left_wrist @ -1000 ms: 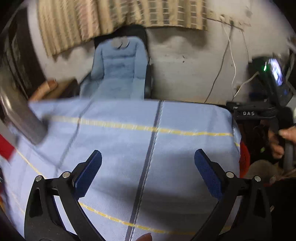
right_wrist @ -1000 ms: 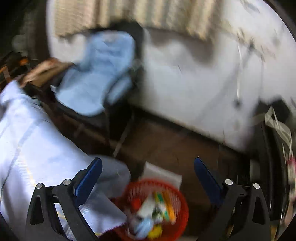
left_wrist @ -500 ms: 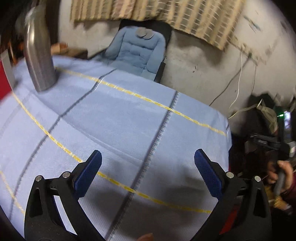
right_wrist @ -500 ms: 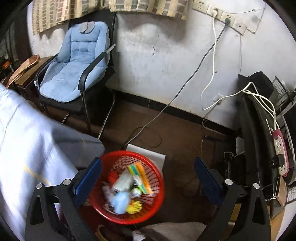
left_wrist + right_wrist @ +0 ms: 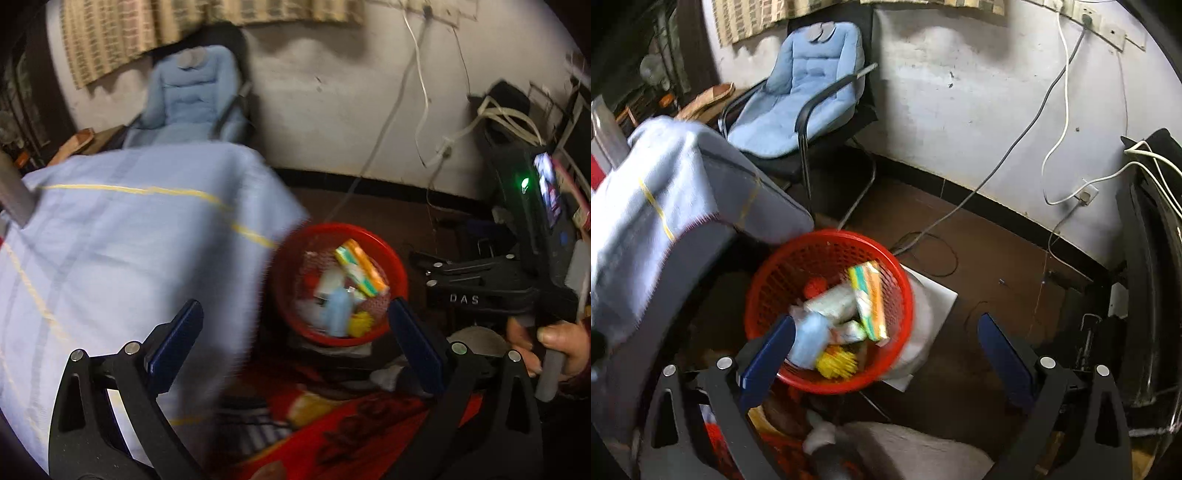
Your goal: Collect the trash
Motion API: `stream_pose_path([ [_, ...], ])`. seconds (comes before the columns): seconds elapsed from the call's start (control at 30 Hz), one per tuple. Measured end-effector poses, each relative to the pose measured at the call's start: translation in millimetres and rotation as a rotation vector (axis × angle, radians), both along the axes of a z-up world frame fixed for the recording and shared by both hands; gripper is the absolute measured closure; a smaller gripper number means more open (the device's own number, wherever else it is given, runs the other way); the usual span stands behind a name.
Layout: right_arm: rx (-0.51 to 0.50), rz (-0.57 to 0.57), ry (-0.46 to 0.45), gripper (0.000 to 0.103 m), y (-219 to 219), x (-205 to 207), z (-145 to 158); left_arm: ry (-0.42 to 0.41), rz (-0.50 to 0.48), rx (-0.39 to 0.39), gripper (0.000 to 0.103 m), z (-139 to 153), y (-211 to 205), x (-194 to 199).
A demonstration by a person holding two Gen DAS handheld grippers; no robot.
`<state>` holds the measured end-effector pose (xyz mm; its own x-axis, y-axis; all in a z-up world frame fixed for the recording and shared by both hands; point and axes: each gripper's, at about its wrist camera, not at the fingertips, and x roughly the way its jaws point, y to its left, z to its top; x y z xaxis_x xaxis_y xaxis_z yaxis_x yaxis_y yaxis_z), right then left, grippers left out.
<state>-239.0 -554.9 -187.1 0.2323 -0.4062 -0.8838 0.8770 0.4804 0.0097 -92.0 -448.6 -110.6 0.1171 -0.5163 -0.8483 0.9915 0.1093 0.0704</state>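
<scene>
A red mesh basket (image 5: 812, 254) stands on the floor beside the table and holds several pieces of trash: a striped packet (image 5: 870, 306), white wrappers, a pale blue item and a yellow piece. It also shows in the left wrist view (image 5: 369, 240). My right gripper (image 5: 886, 349) is open and empty above the basket's right side. My left gripper (image 5: 295, 343) is open and empty above the table's right edge, near the basket. The other gripper's body (image 5: 480, 284), held in a hand, shows at the right of the left wrist view.
The table under a light blue cloth (image 5: 110, 236) with yellow lines fills the left. A blue padded chair (image 5: 798, 96) stands by the wall. Cables (image 5: 997, 166) trail over the brown floor. A white board (image 5: 934, 299) lies under the basket. Dark equipment (image 5: 1145, 258) stands at right.
My left gripper has swung right, from over the tablecloth to the table's edge with the basket in view. My right gripper has moved closer over the basket. Both stay open.
</scene>
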Motion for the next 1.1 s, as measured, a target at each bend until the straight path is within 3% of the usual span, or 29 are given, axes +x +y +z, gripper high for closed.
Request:
stream_pose_path([
  [0.13,0.017,0.021,0.044,0.006,-7,-19,-27,0.005,0.021,0.071,0.007,-46,-22,-23],
  [0.33,0.11,0.004,0.038,0.006,-25,-24,-60,0.042,0.087,0.197,0.007,-97,-42,-15],
  [0.7,0.172,0.024,0.071,0.006,-34,-21,-84,0.042,0.114,0.252,0.007,-117,-58,-4],
  [0.9,0.188,0.035,0.07,0.006,-34,-17,-86,-0.003,0.11,0.219,0.007,-116,-58,-8],
  [1.1,0.174,0.049,0.072,0.006,-33,-11,-80,0.021,0.126,0.198,0.007,-111,-58,-5],
])
